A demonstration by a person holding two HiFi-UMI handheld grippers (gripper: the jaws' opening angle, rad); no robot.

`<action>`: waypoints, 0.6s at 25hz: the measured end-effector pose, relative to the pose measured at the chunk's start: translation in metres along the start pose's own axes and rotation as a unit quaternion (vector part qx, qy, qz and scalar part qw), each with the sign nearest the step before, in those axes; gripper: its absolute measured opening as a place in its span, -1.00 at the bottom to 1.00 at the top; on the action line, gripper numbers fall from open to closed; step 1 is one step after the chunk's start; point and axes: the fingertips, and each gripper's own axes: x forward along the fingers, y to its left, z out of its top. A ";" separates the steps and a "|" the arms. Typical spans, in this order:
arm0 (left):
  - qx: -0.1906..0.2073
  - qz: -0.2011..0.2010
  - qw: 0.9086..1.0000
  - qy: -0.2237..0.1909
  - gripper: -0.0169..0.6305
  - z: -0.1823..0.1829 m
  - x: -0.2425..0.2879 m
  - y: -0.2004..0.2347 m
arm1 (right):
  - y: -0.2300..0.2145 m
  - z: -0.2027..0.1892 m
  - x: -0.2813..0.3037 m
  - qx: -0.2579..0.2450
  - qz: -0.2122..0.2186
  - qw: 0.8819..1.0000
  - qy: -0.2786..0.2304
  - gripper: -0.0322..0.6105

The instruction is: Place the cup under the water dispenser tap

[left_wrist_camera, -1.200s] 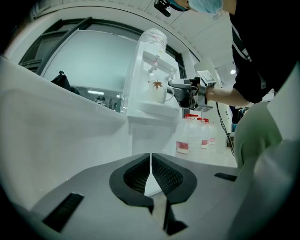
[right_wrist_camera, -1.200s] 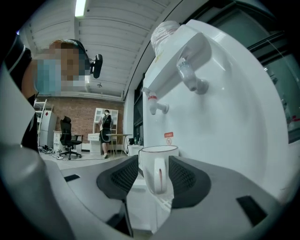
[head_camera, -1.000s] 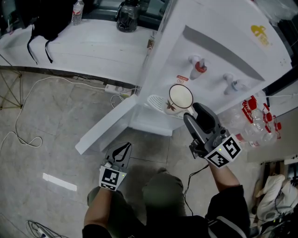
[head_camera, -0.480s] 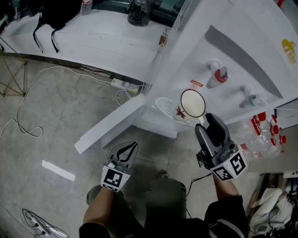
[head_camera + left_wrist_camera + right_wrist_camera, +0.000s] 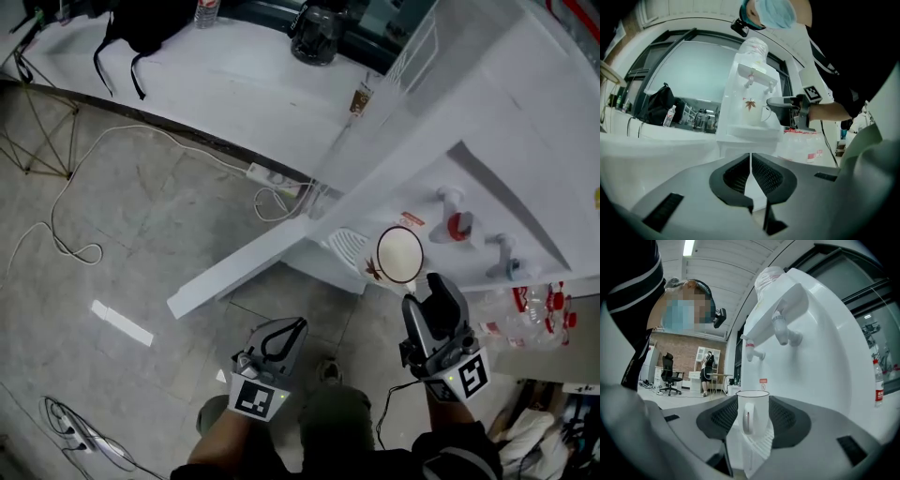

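Observation:
A white cup (image 5: 399, 255) with a maple-leaf print stands upright between the pads of my right gripper (image 5: 427, 283), which is shut on it from the handle side. The cup is over the ribbed drip tray (image 5: 349, 246) of the white water dispenser (image 5: 487, 122), below and left of the red tap (image 5: 457, 225); the blue tap (image 5: 506, 267) is further right. I cannot tell whether it rests on the tray. In the right gripper view the cup (image 5: 752, 411) fills the right gripper (image 5: 752, 427), handle towards me. My left gripper (image 5: 298, 325) hangs low, shut and empty; the left gripper (image 5: 750, 157) faces the dispenser.
The dispenser's lower cabinet door (image 5: 244, 267) swings open to the left. A power strip (image 5: 270, 178) and cables (image 5: 66, 234) lie on the tiled floor. A white counter (image 5: 234, 84) runs behind. Packed water bottles (image 5: 534, 314) stand right of the dispenser.
The right gripper has carried the cup in closer under the taps, above the drip tray. The head view has swung. The left gripper stays low and shut.

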 end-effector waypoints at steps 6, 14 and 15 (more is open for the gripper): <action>-0.005 0.054 0.998 0.013 -0.86 0.034 -0.012 -0.003 | 0.027 0.020 0.006 -0.010 -0.027 0.999 0.027 -0.30; 0.010 0.051 0.999 0.016 -0.86 0.171 -0.052 -0.008 | 0.066 0.099 -0.004 0.066 -0.029 0.995 0.062 -0.30; 0.008 0.051 0.998 0.018 -0.86 0.187 -0.057 -0.011 | 0.068 0.112 -0.007 0.067 -0.031 0.995 0.064 -0.30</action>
